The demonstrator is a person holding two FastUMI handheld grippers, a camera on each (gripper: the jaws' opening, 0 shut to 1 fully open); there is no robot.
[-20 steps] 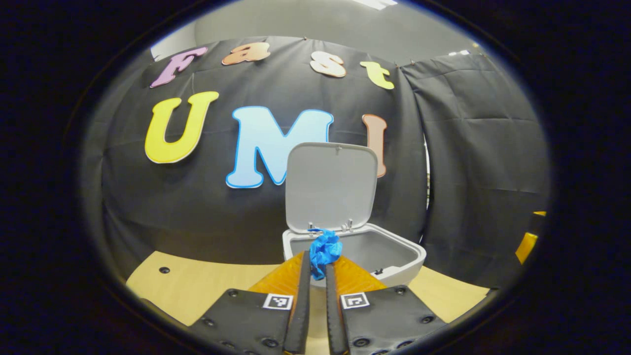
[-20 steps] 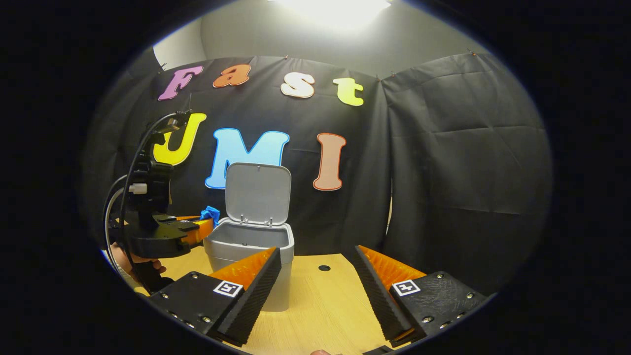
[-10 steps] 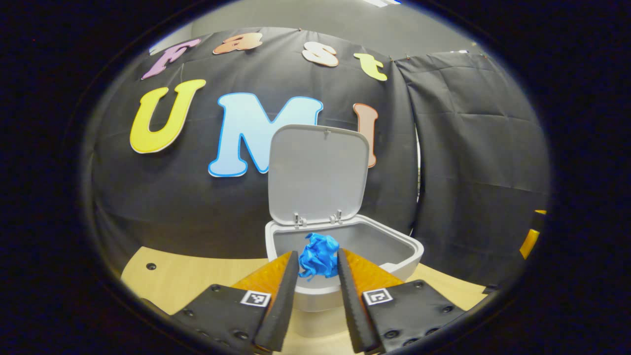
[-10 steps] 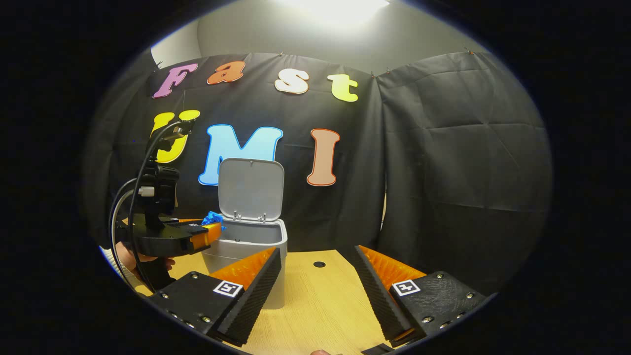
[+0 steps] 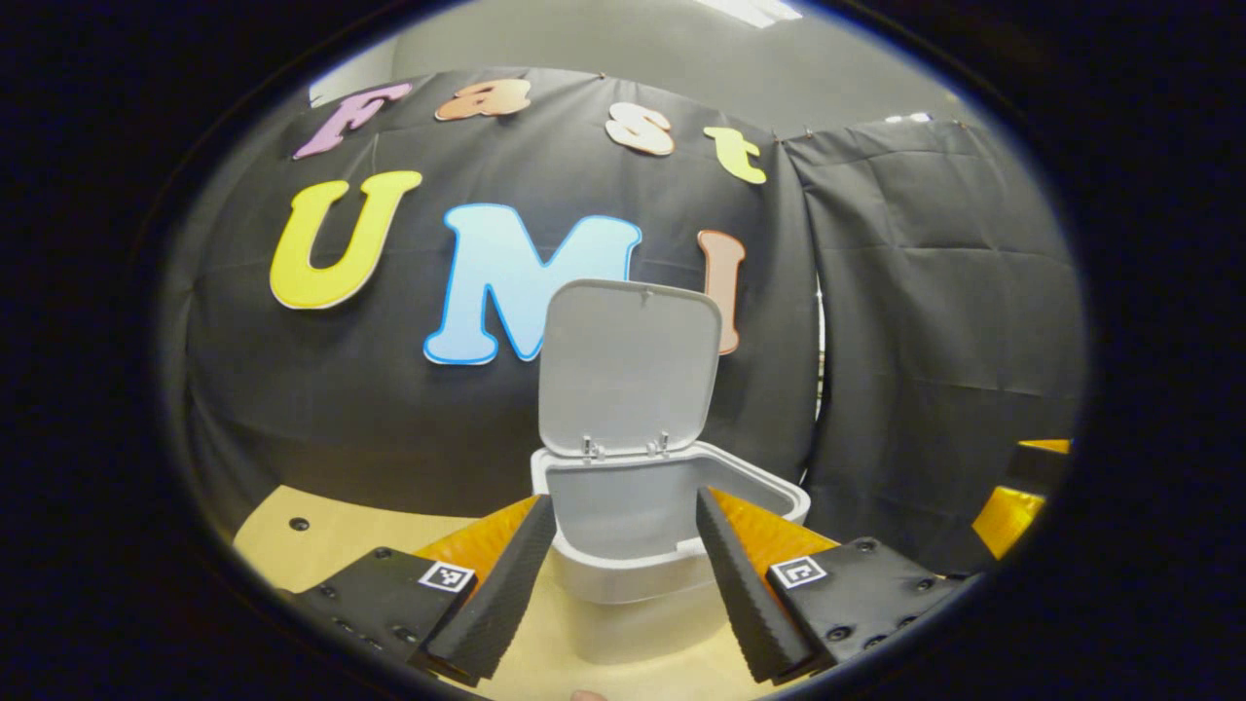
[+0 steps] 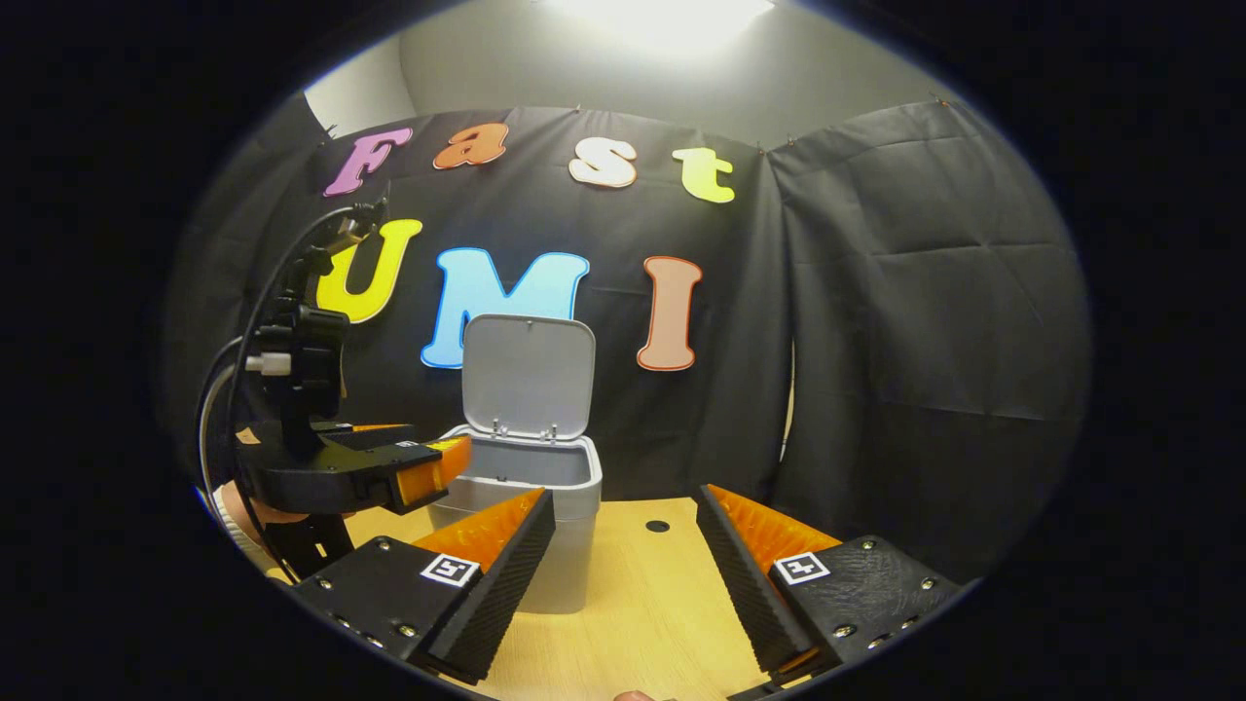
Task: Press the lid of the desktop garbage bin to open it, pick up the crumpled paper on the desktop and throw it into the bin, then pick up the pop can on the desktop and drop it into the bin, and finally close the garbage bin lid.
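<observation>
One bin point(image 5: 623, 545), lid point(image 5: 628, 368) upright; two grippers, left point(image 5: 623, 584) and right point(image 6: 623, 574), jaws apart, empty.

Bin point(image 6: 531, 506) on table point(image 6: 642, 604), lid point(image 6: 528, 375) upright behind.

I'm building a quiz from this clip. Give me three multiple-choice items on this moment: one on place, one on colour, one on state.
1. Where does the bin stand?
A. on the desk, before the cloth wall
B. on the floor
C. on a shelf

2. What colour is the lid?
A. red
B. light grey
C. green

3. How is the left gripper?
A. shut on paper
B. shut on a can
C. open, holding nothing

Key: 1 A, its base rests on the wooden top; 2 B, the raised lid is pale grey like the bin; 3 C, its fingers stand apart with only the bin's mouth between them.
</observation>
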